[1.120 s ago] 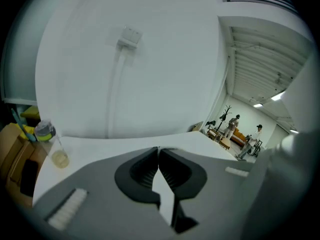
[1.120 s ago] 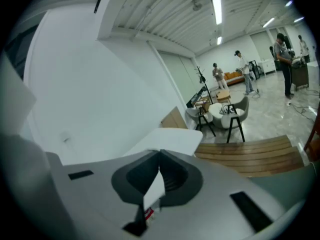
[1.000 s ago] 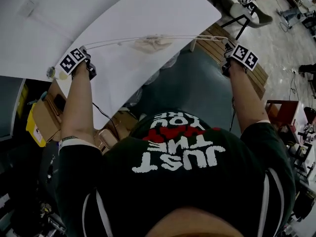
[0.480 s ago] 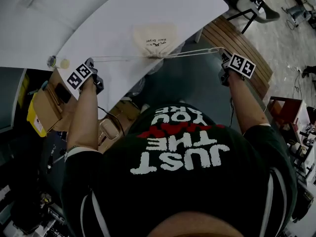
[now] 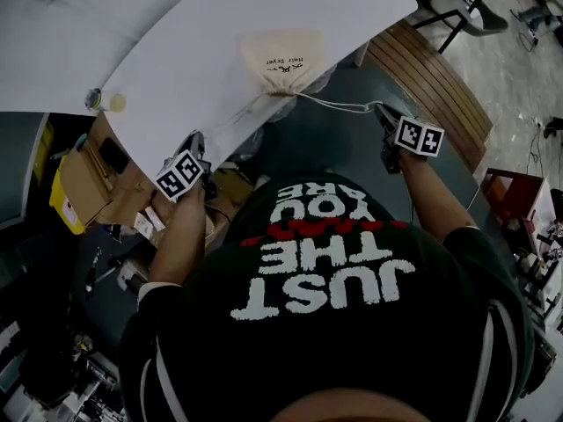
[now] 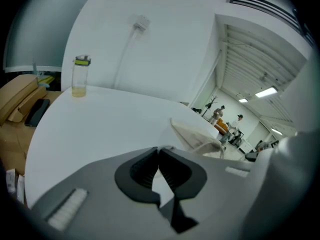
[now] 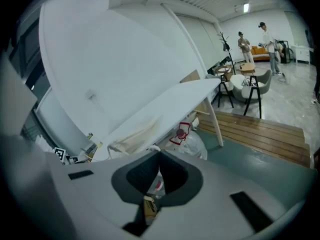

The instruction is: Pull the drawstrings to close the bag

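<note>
Fingers [image 6: 142, 170] of left gripper [image 5: 195, 138] and right gripper [image 5: 380, 109] pinch drawstrings [image 5: 339, 105] of "Hair Dryer" bag [image 5: 281, 58].

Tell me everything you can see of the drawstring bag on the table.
The bag is a small cream cloth pouch with a line of dark print, too small to read. It lies flat on the white table near its front edge, with its neck gathered tight and pointing toward the person. Two white cords leave the neck, one to the shut left gripper, one to the shut right gripper.
</note>
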The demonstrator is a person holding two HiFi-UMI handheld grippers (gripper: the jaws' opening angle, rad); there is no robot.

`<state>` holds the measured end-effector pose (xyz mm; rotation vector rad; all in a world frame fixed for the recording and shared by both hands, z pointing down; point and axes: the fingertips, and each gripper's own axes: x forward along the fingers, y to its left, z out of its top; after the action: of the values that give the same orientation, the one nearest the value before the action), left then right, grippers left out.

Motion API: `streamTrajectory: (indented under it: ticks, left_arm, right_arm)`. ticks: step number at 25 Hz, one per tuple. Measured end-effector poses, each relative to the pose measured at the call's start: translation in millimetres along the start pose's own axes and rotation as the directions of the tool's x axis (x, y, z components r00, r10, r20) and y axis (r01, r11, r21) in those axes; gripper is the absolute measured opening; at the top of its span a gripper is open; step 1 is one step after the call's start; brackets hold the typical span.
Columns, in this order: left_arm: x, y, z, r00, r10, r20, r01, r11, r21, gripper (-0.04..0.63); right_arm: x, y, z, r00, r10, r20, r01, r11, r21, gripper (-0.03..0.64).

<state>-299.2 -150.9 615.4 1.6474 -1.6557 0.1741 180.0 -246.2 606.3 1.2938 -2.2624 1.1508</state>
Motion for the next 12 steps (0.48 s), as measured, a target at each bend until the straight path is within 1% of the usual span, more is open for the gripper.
streamTrajectory:
  ticks: [3,6,9,12]
  left_arm:
    - [-3,-32,-34,0.996,-0.076,-0.043,0.079,0.992,0.097,0.012]
    - [-3,-56,-57,0.987,-0.132,-0.094,0.146,0.976,0.161,0.012]
    - [0,-71,-73,0.974,-0.166,-0.152,0.194,0.962,0.193,0.012]
    - [1,-80,-83,0.965,-0.188,-0.182,0.219,0.960,0.174,0.012]
  right_arm:
    - [2,32,-23,0.996,0.064,-0.054,-0.070,0.990,-0.119,0.009]
    - [6,61,-42,0.986,0.110,-0.124,-0.135,0.967,-0.215,0.009]
    - [11,80,-55,0.975,0.139,-0.173,-0.181,0.948,-0.260,0.009]
    - [16,92,-57,0.974,0.148,-0.170,-0.191,0.943,-0.273,0.009]
